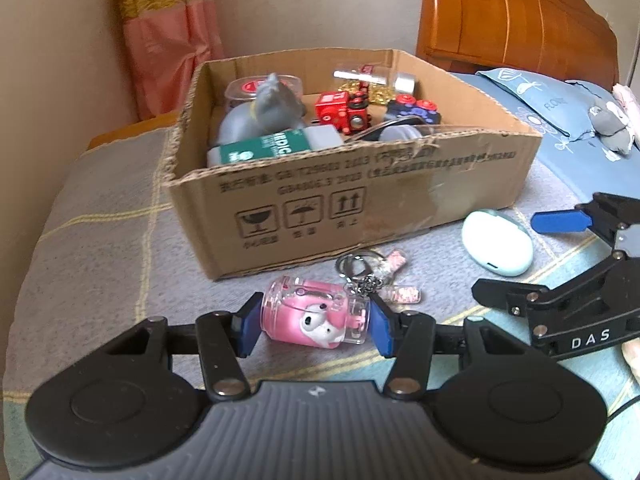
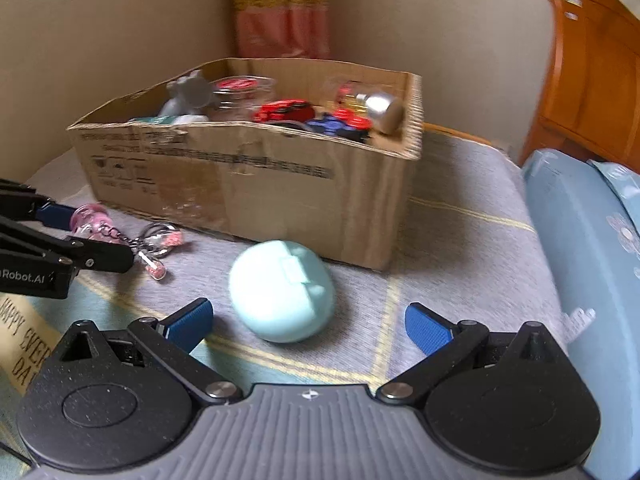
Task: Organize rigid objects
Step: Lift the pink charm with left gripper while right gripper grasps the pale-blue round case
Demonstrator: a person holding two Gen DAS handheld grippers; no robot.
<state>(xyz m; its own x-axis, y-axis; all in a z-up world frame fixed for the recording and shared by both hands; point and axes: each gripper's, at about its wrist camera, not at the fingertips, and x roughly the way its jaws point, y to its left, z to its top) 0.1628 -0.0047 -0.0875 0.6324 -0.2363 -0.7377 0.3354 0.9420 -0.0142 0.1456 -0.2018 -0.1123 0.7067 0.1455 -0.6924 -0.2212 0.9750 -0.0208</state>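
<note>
Pink keychain bottle (image 1: 316,318): laid on its side on the bed cover, just in front of the cardboard box; a small figure is seen inside it; blue pads are pressed against both of its ends.
Key ring and charms (image 1: 372,276): attached to the bottle by a short chain; spread on the cover beside it, with small pink-filled vials among them.
Left hand-held gripper (image 1: 316,326): clamped on the pink keychain bottle, one pad at each end.
Mint case (image 2: 282,290): an oval, closed case, set on the cover near the box's front corner, apart from the keychain.
Right hand-held gripper (image 2: 308,326): jaws held wide apart, nothing touched; the mint case is seen just ahead of its pads.
Cardboard box (image 1: 360,196): open-topped, printed with handling symbols on its front wall, placed on the bed cover.
Box contents: a grey toy animal (image 1: 266,110), a red toy engine (image 1: 344,112), a green-labelled bottle (image 1: 272,148), clear jars and other small items.
Bed cover (image 1: 100,240): grey with yellow checks.
Pillow (image 2: 588,248): blue, at the right of the box.
Headboard (image 1: 516,20): wooden, behind the pillow.
Curtain (image 1: 168,32): pink, in the corner.
</note>
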